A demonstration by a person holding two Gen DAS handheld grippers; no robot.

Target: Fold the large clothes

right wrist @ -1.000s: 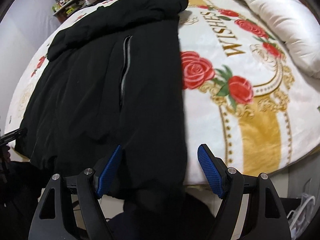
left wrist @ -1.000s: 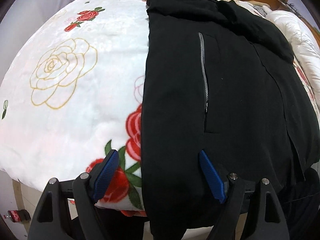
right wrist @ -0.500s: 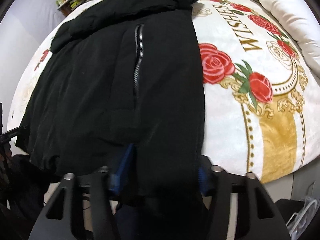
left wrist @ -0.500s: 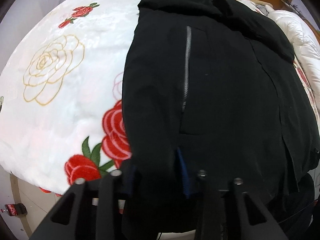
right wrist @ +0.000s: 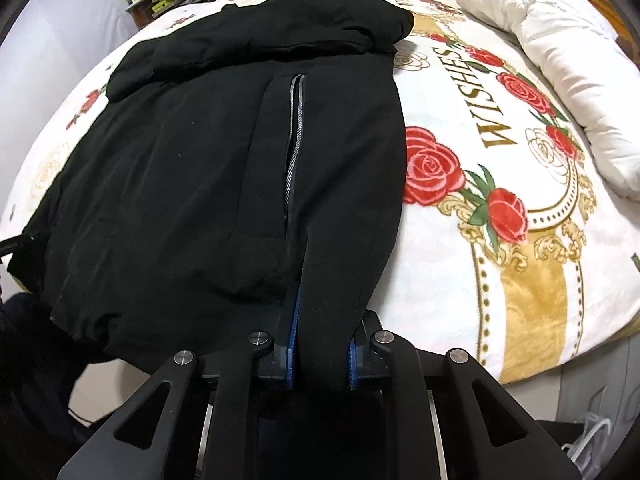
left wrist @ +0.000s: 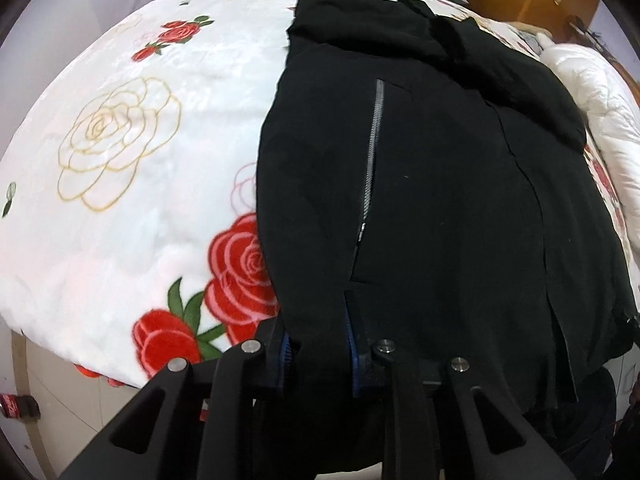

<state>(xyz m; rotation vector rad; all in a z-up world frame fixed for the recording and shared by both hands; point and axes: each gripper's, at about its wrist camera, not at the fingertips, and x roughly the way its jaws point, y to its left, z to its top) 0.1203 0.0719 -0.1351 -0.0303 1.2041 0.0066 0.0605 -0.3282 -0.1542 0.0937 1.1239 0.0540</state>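
The jacket (left wrist: 440, 200) is laid flat on the bed (left wrist: 120, 160), hem pinched by left gripper (left wrist: 318, 354) and right gripper (right wrist: 320, 356); thick slippery fabric could be dropped if lifted unevenly.

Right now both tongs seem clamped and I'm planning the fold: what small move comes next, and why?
Probably lift both together: the left tongs and right tongs each pinch the black jacket at its near hem, which overhangs the bed.

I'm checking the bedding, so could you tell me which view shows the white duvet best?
The right wrist view: the duvet lies bunched along the bed's far right, nearly whole. The left wrist view shows only a strip beyond the jacket.
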